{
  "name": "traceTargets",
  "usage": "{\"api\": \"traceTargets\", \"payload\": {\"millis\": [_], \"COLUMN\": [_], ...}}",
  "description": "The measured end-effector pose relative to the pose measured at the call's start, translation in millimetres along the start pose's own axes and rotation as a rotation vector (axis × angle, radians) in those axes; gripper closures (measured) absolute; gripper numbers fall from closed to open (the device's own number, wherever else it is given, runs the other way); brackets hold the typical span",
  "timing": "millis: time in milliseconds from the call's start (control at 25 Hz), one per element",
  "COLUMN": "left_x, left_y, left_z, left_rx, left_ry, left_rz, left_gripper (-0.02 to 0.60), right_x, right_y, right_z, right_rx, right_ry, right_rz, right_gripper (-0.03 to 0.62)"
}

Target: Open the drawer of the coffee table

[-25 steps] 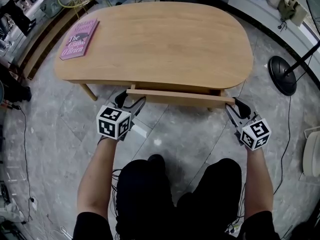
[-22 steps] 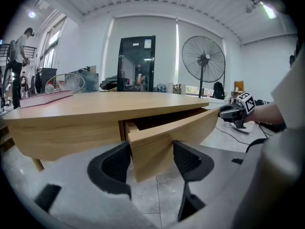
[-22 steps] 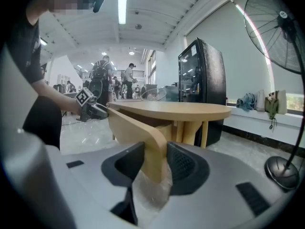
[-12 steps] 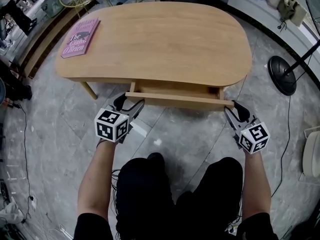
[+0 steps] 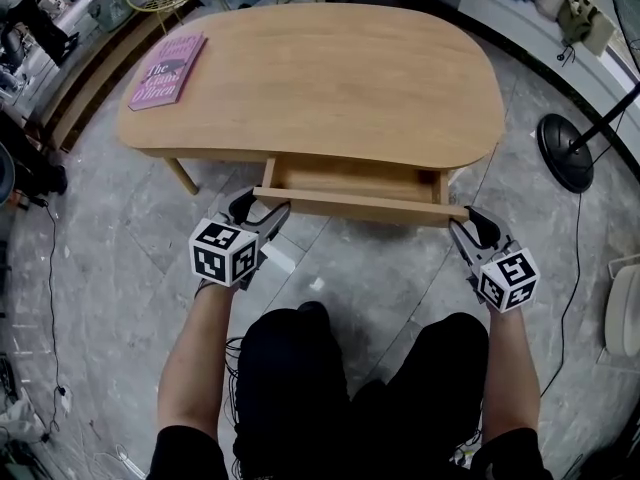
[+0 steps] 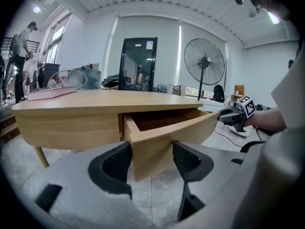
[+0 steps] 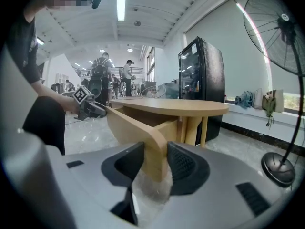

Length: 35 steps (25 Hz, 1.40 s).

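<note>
The drawer [image 5: 352, 204] stood partly out of the coffee table [image 5: 320, 78] at the tabletop's 6 o'clock edge, its bare wooden inside showing and its front panel nearest me. My left gripper [image 5: 258, 208] had its jaws about half closed, the pads pressed on either face of the panel at its 9 o'clock end. My right gripper [image 5: 465, 219] was likewise about half closed, clamped on the panel's rounded 3 o'clock end. Both pointed toward 12 o'clock and slightly downward. A pink book [image 5: 166, 69] lay flat at the tabletop's 10 o'clock corner, well apart from the drawer. A fan base [image 5: 564, 151] sat on the floor at 3 o'clock from the table.
</note>
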<state>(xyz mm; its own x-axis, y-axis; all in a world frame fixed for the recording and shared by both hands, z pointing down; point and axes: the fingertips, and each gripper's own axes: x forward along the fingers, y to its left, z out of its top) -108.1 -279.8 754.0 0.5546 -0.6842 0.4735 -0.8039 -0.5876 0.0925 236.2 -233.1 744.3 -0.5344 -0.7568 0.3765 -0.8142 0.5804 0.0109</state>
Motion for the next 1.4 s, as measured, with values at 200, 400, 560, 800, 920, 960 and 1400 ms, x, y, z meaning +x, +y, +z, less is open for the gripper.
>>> {"api": "traceTargets", "payload": {"millis": [200,400,560,800,920,960,1400], "left_x": [-9,-18,-21,-23,-24,-25,-39], "left_y": [-4,-9,-9,-11,-12,-12,-19], "left_z": [-6,-4,-2,-6,-4,-4,-17], "left_rx": [-0.006,-0.018,-0.022,-0.029,-0.036,-0.037,-0.023], "left_ry": [0.022,0.017,0.008,0.017,0.007,0.005,0.02], "left_rz": [-0.009,-0.013,-0.012,-0.021,-0.016,-0.014,-0.028], "left_gripper": [0.307,0.308,0.308,0.314,0.318,0.318,0.324], "right_x": [-8,-15,-16,-17,-18,-18,-29], "right_y": [9,13,13,15,15,16,30], "right_z": [-4,-1,2,-3,-3,-3,-11], "right_rx": [0.005,0.024,0.029,0.043,0.042,0.042,0.035], "right_ry": [0.023,0.016,0.014,0.033,0.034,0.035,0.051], "right_rz": [0.004,0.003,0.004,0.013,0.011,0.01,0.036], "right_gripper": [0.437,0.437,0.436,0.436,0.436,0.436,0.437]}}
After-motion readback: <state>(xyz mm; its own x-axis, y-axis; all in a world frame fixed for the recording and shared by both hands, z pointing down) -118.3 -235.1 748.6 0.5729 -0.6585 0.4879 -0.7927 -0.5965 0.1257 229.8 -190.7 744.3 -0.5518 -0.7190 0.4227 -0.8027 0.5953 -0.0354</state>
